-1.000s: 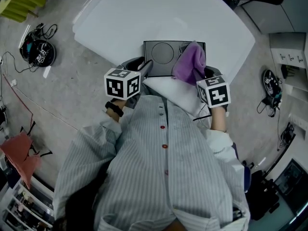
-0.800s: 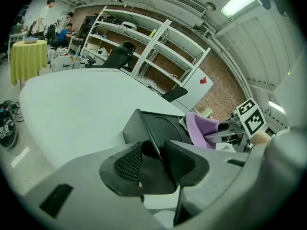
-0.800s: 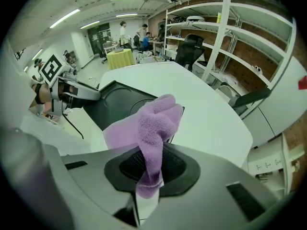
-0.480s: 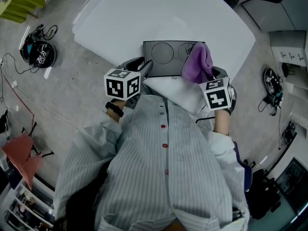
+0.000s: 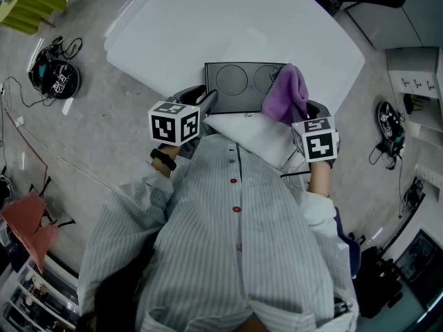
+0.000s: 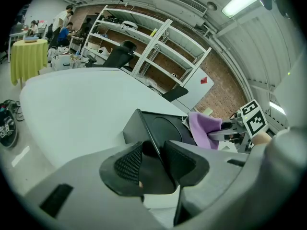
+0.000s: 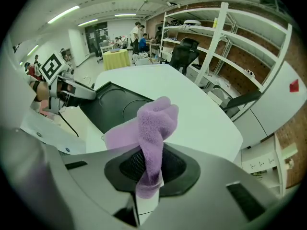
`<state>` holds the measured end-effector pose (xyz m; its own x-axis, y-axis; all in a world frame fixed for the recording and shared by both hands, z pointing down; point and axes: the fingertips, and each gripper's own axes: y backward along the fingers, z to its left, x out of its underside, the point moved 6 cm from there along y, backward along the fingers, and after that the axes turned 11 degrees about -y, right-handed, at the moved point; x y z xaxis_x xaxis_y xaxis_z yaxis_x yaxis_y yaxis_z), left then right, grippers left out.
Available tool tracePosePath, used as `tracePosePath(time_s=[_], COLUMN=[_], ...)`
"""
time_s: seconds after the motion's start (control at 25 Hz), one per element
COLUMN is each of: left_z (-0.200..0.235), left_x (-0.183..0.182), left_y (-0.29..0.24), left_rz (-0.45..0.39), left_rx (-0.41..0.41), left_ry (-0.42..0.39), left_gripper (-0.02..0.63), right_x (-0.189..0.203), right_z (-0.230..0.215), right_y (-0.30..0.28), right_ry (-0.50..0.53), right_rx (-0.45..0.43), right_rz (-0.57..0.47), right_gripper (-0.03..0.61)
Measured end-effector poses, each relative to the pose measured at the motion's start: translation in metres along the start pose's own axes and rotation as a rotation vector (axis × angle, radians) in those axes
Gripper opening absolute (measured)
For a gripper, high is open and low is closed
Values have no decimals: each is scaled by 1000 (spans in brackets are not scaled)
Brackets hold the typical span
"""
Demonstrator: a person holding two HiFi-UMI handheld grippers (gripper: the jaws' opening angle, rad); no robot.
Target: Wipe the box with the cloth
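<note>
A flat dark box [image 5: 235, 85] with circles printed on its top lies near the front edge of a white table [image 5: 228, 26]. My left gripper [image 5: 208, 99] is shut on the box's near-left edge; in the left gripper view the thin box edge [image 6: 163, 128] runs between the jaws of that gripper [image 6: 151, 162]. My right gripper [image 5: 302, 113] is shut on a purple cloth [image 5: 286, 94] that hangs over the box's right end. In the right gripper view the cloth [image 7: 153, 123] rises from the pinched jaws of the right gripper [image 7: 148, 169], with the box [image 7: 115, 107] beyond it.
White packaging [image 5: 252, 133] lies between the box and the person's striped shirt. Headphones and cables [image 5: 55, 75] sit on the floor at the left, shelving [image 5: 415, 81] at the right. An office chair [image 7: 184, 54] and a yellow-draped table [image 7: 117, 59] stand behind the table.
My right gripper has carried the cloth rightward across the box top to its right end. The left gripper has stayed clamped on the box edge.
</note>
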<state>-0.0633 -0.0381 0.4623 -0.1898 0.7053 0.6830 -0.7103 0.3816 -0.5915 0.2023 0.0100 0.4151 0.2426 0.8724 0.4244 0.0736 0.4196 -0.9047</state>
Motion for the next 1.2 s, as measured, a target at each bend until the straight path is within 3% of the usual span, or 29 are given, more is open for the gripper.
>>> tracePosePath(time_s=[0.32, 0.52, 0.76, 0.88, 1.2], left_z=[-2, -1, -19, -30, -58], left_x=[-10, -36, -76, -99, -144], left_y=[7, 24, 38, 48, 69], left_rz=[2, -79, -198, -275, -394], left_rx=[-49, -66, -38, -23, 27], left_ry=[-72, -81, -165, -213, -292], left_gripper=[132, 132, 110, 54, 11], right_x=[-14, -39, -75, -93, -121], right_z=[3, 10, 19, 24, 35], right_y=[11, 29, 55, 70, 104], right_ry=[-100, -164, -178, -182, -170], right_rx=[-115, -219, -306, -343, -401], right_rz=[-122, -296, -521, -617, -788], right_gripper=[57, 57, 57, 58, 58])
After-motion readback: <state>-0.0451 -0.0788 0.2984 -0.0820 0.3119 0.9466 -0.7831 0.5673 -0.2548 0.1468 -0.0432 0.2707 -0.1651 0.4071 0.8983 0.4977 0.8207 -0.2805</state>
